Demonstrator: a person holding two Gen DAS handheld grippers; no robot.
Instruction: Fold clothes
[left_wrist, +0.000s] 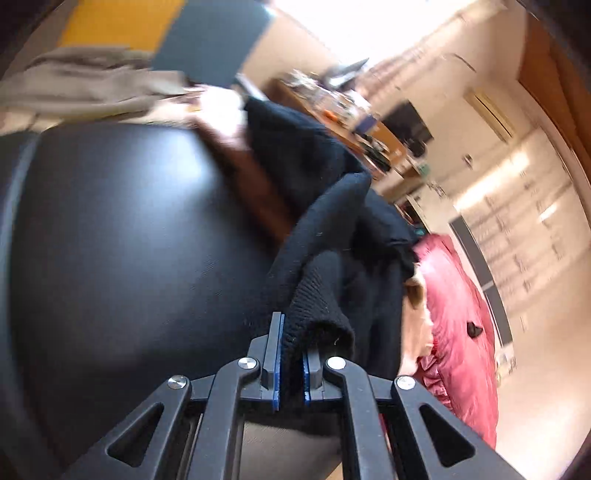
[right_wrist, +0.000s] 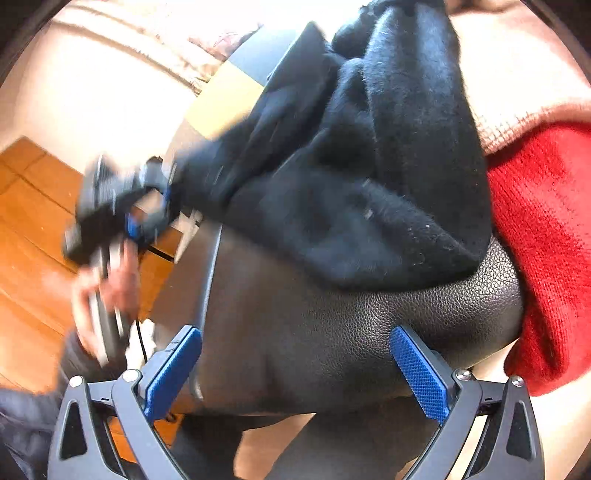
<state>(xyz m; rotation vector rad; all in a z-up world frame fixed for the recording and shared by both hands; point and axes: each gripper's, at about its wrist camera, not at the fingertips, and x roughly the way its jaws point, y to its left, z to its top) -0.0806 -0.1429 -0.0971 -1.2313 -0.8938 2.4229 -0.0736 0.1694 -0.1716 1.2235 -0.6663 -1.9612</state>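
A black knit sweater (left_wrist: 332, 229) hangs bunched over a black leather surface (left_wrist: 129, 240). My left gripper (left_wrist: 291, 354) is shut on a ribbed edge of that sweater, which rises from between its blue pads. In the right wrist view the same black sweater (right_wrist: 369, 184) lies heaped on the black leather surface (right_wrist: 332, 332), stretched leftward to my left gripper (right_wrist: 147, 206), blurred and held by a hand (right_wrist: 107, 295). My right gripper (right_wrist: 299, 369) stands open just above the leather, short of the sweater, with nothing between its fingers.
A red knit garment (right_wrist: 543, 240) lies at the right beside the sweater, a pink-beige cloth (right_wrist: 517, 74) above it. A red quilted item (left_wrist: 458, 314) and beige cloth (left_wrist: 81, 85) flank the surface. Wooden floor (right_wrist: 33, 221) shows left; shelves and a cluttered desk (left_wrist: 351, 118) stand beyond.
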